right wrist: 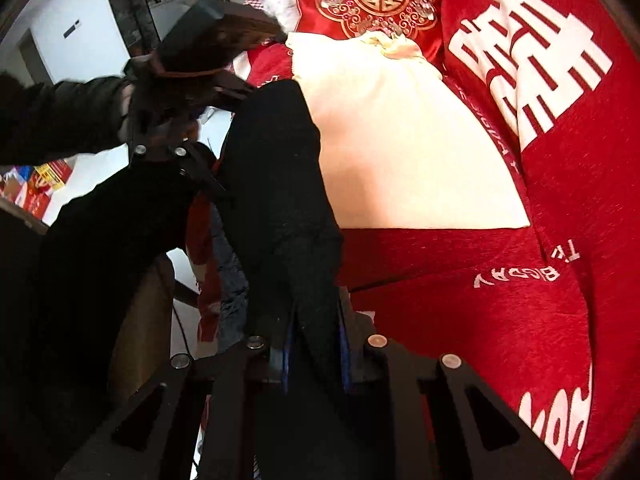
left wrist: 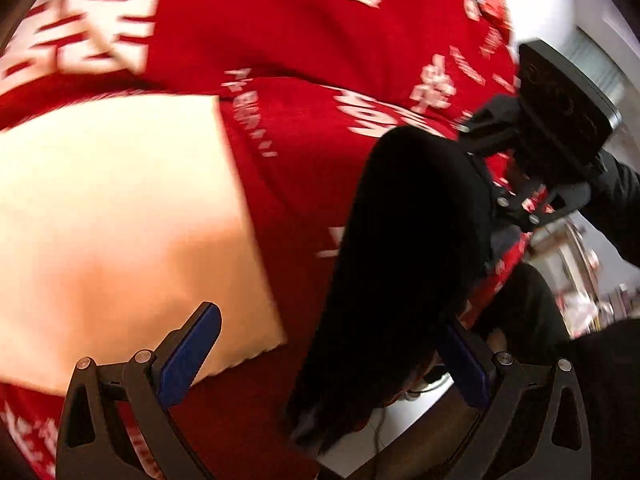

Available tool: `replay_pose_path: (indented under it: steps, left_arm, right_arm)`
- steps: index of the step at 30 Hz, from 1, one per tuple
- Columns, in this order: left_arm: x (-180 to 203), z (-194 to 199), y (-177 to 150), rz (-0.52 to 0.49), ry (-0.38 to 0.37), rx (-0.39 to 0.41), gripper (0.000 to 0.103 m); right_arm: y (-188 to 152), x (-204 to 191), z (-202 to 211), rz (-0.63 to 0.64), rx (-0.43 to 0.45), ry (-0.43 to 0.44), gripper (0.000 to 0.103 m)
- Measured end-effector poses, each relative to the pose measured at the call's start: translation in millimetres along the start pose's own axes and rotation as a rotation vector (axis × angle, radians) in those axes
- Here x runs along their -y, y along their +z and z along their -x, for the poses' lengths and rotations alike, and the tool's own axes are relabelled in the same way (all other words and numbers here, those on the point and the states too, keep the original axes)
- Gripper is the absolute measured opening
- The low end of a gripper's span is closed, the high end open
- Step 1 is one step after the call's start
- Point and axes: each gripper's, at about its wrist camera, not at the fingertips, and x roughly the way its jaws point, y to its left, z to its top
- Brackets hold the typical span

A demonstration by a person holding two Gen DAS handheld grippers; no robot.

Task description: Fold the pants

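**Ana:** Since it fills most of both views, start with the red cover (right wrist: 520, 280) with white lettering, spread over what looks like a bed or sofa; I can't tell which. How many pieces?

**Ben:** One that I can count. On it lies one cream cloth (right wrist: 400, 152), flat, its near edge straight. Behind that stands one red cushion (right wrist: 376, 4) with a gold pattern.

**Ana:** And the pants?

**Ben:** One pair of pants (right wrist: 280, 184), black, with a fine ribbed look, lifted off the cover and hanging in a long dark strip between the two tools. They partly cover the cream cloth's edge in the right wrist view.

**Ana:** Who holds them?

**Ben:** The right gripper (right wrist: 316, 344) has its jaws together on the pants; black fabric runs straight out from between the blue pads. The left gripper (left wrist: 324, 360) has its jaws apart; the pants hang between them, against the right-hand pad, and the other pad stands clear over the cream cloth.

**Ana:** Anything of the person?

**Ben:** Two dark sleeves, one (right wrist: 60, 116) behind each tool.
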Motion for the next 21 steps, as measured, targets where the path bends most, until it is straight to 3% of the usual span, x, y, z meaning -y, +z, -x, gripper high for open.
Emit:
replay_pose_path:
  steps: [4, 5, 6, 9, 13, 15, 16, 21]
  left_arm:
    - [14, -30, 7, -0.016, -0.042, -0.040, 0.102]
    - [18, -37, 9, -0.001, -0.069, -0.054, 0.080]
    - [21, -43, 11, 0.011, -0.080, -0.076, 0.049]
    - [36, -57, 14, 0.001, 0.037, -0.126, 0.032]
    - [41, -62, 20, 0.050, 0.100, -0.155, 0.028]
    - [42, -61, 24, 0.076, 0.106, -0.163, 0.027]
    - [43, -62, 27, 0.087, 0.109, -0.166, 0.027]
    - [55, -43, 33, 0.127, 0.111, -0.176, 0.026]
  right_arm:
    - [-1, 0, -2, -0.017, 0.001, -0.003, 0.019]
    - [0, 2, -3, -0.023, -0.003, -0.005, 0.019]
    - [1, 4, -6, -0.028, -0.006, -0.009, 0.019]
    - [5, 15, -10, -0.072, -0.017, -0.045, 0.027]
    - [4, 29, 12, -0.185, 0.033, -0.130, 0.043]
    - [-6, 36, 39, -0.269, 0.096, -0.176, 0.071]
    - [-16, 36, 51, -0.303, 0.106, -0.207, 0.076]
    - [-74, 8, 56, -0.298, -0.003, -0.240, 0.078]
